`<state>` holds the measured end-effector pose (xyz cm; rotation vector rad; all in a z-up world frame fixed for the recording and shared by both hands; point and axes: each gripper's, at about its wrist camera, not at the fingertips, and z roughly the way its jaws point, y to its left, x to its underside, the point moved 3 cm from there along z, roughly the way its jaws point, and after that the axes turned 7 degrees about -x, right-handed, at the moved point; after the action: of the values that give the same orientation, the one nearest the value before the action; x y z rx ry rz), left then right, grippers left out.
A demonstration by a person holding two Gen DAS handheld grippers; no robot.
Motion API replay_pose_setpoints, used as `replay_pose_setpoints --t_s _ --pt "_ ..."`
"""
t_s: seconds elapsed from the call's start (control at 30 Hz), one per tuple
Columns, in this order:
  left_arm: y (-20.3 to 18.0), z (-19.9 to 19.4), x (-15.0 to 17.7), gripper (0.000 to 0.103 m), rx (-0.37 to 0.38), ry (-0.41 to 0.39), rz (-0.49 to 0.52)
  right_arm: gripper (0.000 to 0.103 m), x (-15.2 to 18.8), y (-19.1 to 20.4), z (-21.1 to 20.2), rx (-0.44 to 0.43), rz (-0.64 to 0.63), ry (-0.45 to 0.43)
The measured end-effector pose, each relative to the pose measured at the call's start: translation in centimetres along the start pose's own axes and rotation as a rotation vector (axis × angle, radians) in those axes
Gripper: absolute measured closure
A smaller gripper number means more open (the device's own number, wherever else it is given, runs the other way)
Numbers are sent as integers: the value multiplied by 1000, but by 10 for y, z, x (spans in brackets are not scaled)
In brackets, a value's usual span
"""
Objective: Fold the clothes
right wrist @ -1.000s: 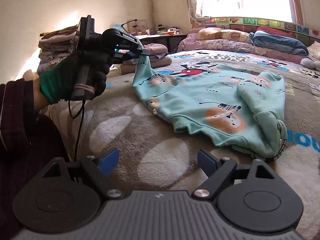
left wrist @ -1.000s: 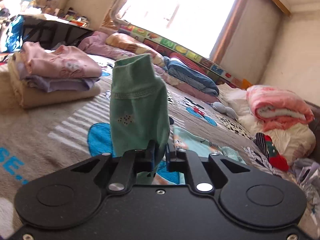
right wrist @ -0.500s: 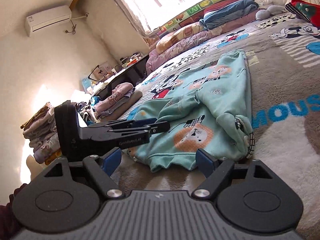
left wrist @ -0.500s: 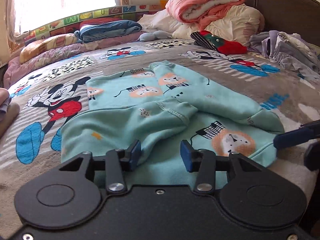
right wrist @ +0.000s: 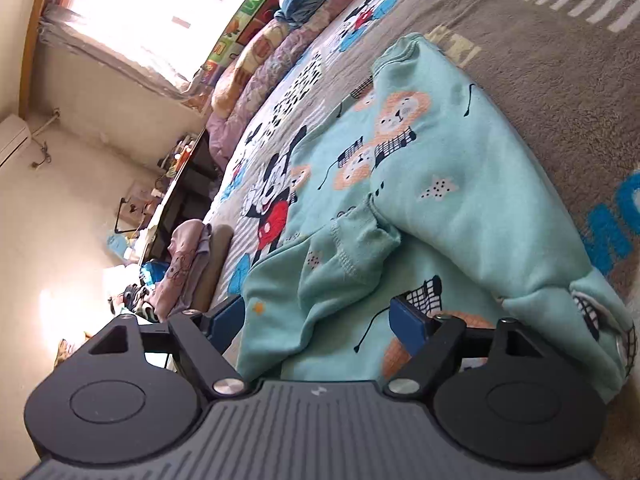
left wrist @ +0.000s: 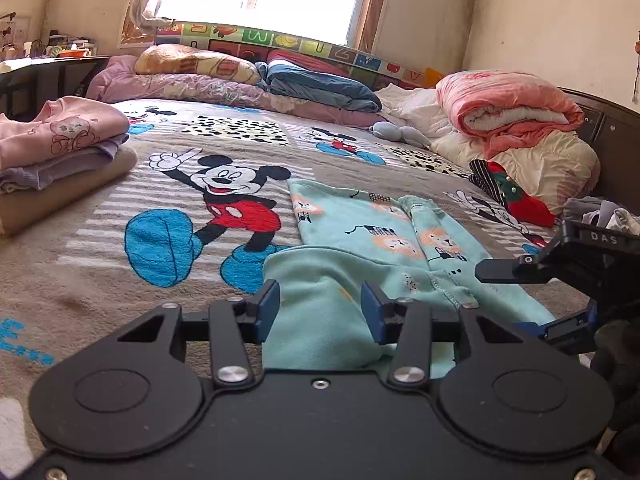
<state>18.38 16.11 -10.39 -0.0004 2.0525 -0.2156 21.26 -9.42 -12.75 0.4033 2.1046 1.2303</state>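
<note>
**Sweatshirt half folded on the bed**

The mint sweatshirt [left wrist: 360,240] lies on the cartoon blanket [left wrist: 120,184], sleeve turned in. Left gripper [left wrist: 320,308] and right gripper [right wrist: 318,316] hover with jaws apart, holding nothing. Best pinch the near hem evenly and fold away flat.

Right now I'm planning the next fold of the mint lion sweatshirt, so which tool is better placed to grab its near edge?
Probably the left tool: it is open with the sweatshirt near edge bunched between its fingers. The right tool, also open, sits tilted over the folded sleeve area.
</note>
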Motion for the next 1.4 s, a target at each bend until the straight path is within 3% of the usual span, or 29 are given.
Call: replay_pose_setpoints --t_s 0.1,0.27,0.37,0.5,0.53,0.67,0.73,0.8,0.87,0.9,0.93,1.0,1.23,1.4 --pt "5 -3 -2 60 3 -11 -13 32 -2 -6 14 31 23 -28" --pt "11 -5 -4 60 7 -17 -39 35 4 -5 32 49 -65 -44" --pt "13 -5 -5 60 7 -16 -48 43 5 -4 41 54 -102 -66" --pt "16 -4 -4 60 -2 -11 -53 70 -2 -5 44 65 -96 -90" --pt "17 -3 -4 60 -6 -9 -56 73 -4 -7 44 68 -91 -91" --pt "22 1 -3 60 -14 1 -70 71 -6 -16 40 41 -14 -106" --pt "24 2 -3 60 -17 7 -75 50 -3 -18 40 22 9 -118" --pt "23 3 -2 60 -14 11 -69 43 -1 -17 41 7 10 -132" --pt "21 4 -1 60 -12 14 -60 43 0 -12 47 36 -30 -128" --pt "20 5 -1 60 -10 15 -59 49 0 -10 49 50 -48 -125" --pt "20 5 -1 60 -9 17 -58 64 0 -10 52 61 -51 -116" --pt "22 6 0 60 -9 20 -60 84 -2 -12 53 68 -44 -106" --pt "24 -2 -1 59 21 14 -55 90 -17 19 36 -33 -104 -129" --pt "20 -10 4 48 36 24 -38 90 -41 58 26 -110 -161 -117"
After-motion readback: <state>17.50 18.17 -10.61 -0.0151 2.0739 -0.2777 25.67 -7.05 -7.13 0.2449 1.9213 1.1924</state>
